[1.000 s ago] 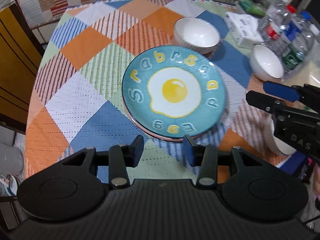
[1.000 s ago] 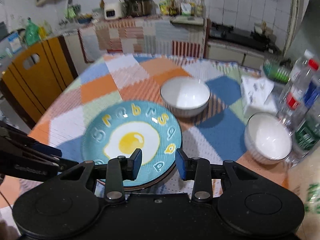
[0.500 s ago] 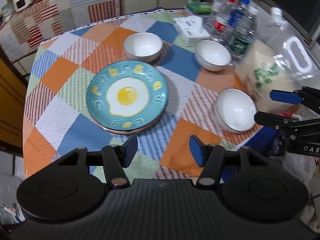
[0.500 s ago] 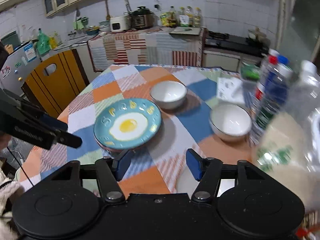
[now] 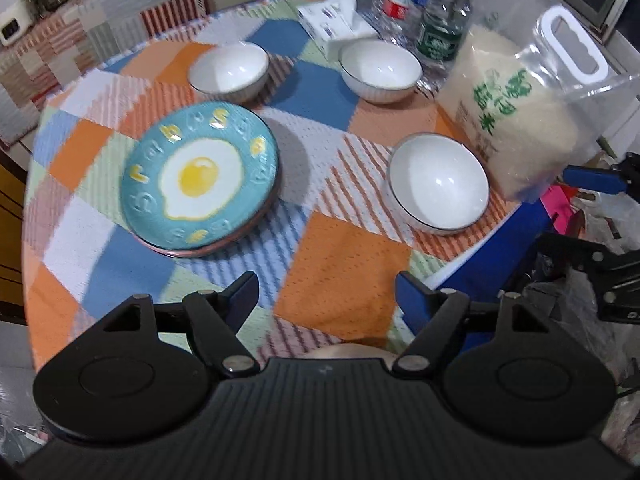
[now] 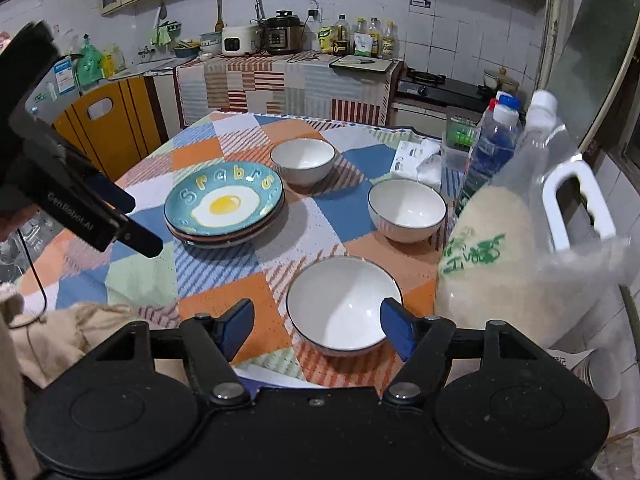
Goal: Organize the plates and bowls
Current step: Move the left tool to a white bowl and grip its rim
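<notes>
Left gripper (image 5: 326, 292) was held with its fingers spread wide, nothing between them, above the near edge of the checkered tablecloth (image 5: 340, 280). Right gripper (image 6: 316, 324) was likewise spread wide and empty.

Ahead-left of the left gripper, the teal fried-egg plate (image 5: 200, 176) was seen on top of a stack; at least one pinkish plate rim was visible beneath it. In the right wrist view the stack (image 6: 224, 208) was located ahead and to the left, well apart from the fingers.

Three white bowls were seen upright, each apart from the others. The nearest bowl (image 6: 344, 306) was positioned just ahead of the right gripper, partly between its blue fingertips in the frame; contact could not be confirmed. In the left wrist view that bowl (image 5: 438, 184) was located ahead-right. The second bowl (image 6: 406, 210) was placed farther ahead and right, the third bowl (image 6: 302, 160) farthest, beyond the plates.

A rice bag (image 6: 512, 248) with a white handle was seen standing just right of the nearest bowl, with water bottles (image 6: 490, 144) and a tissue pack (image 6: 416, 160) behind it.
</notes>
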Available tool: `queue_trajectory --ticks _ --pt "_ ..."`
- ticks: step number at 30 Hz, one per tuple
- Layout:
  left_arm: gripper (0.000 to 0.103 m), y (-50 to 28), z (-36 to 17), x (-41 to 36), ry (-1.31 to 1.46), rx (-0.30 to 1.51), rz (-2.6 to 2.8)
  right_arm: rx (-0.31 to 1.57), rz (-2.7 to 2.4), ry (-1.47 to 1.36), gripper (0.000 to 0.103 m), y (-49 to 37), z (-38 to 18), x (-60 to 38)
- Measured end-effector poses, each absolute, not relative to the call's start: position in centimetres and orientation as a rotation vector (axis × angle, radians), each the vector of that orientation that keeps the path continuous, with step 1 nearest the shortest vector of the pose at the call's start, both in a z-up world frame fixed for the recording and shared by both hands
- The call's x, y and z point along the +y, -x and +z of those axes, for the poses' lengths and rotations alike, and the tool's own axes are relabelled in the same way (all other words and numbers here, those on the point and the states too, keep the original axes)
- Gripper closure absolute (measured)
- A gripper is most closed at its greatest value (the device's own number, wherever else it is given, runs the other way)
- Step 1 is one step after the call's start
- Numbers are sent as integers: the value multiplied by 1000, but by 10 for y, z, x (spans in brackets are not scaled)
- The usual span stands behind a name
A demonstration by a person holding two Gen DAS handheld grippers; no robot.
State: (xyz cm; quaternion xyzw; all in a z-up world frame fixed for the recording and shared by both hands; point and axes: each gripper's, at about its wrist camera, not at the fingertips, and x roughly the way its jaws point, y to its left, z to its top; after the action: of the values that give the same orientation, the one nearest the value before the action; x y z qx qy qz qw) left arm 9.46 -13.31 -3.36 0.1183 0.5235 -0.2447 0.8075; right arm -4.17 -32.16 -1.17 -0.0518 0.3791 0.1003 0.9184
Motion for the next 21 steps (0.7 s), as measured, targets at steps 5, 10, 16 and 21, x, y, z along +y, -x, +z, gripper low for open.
queue_trajectory --ticks 5,10,16,21 --pt "29 -100 -56 -144 -228 1156 -523 776 215 124 29 42 -37 -334" --pt "29 -109 -72 -156 -174 1182 -538 798 191 133 29 32 -65 -338" --pt "29 -120 -88 -176 -115 1144 -539 864 216 180 27 13 -104 -336" --pt "29 -131 -107 -195 -66 1123 -545 913 164 136 27 -8 -129 -339"
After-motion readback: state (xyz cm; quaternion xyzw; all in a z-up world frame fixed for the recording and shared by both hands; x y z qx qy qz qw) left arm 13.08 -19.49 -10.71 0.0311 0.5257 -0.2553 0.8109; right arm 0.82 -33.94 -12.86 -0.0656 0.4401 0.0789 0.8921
